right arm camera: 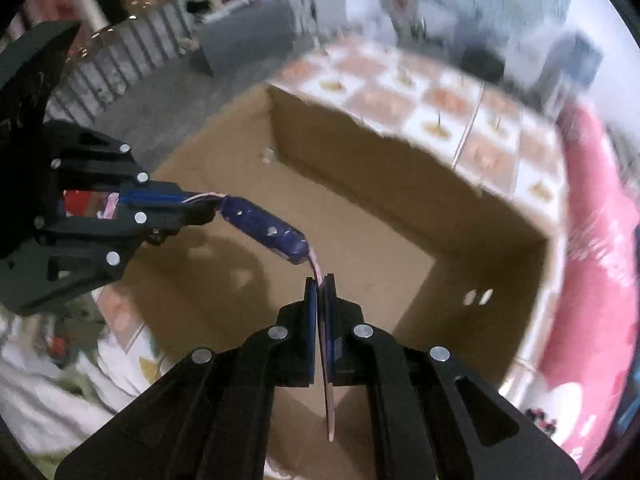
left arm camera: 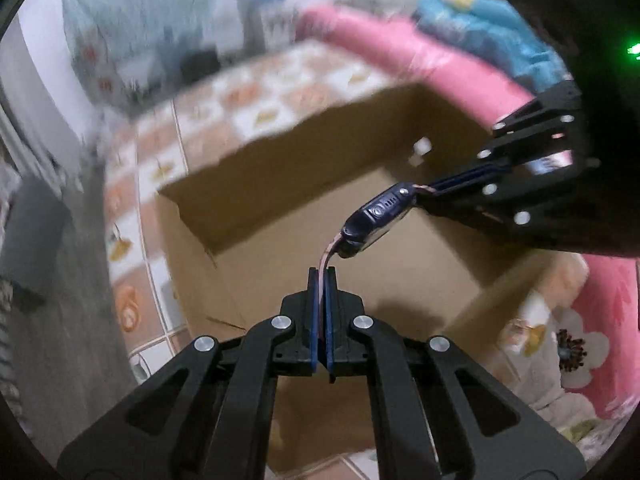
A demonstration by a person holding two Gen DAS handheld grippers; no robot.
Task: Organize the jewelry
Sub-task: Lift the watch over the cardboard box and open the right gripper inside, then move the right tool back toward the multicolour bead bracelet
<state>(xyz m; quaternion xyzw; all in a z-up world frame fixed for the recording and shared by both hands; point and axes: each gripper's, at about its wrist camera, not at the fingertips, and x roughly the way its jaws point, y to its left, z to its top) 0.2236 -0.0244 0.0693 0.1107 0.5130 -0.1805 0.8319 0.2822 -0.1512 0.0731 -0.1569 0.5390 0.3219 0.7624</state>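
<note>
Left gripper point(left arm camera: 322, 280): pinching one pale pink strap of the dark blue watch point(left arm camera: 374, 220).
Right gripper point(right arm camera: 320, 286): clamping the other strap.
Watch: hanging over the open brown cardboard box point(left arm camera: 400, 248).
Floor: patterned orange-and-white tiles point(right arm camera: 436, 108), blurred.
Room: seemingly pink bedding point(left arm camera: 400, 56) alongside.

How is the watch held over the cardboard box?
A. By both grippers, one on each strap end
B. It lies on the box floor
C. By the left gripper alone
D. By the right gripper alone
A: the left gripper and the right gripper each pinch a pink strap end, with the watch hanging between them over the box.
</note>
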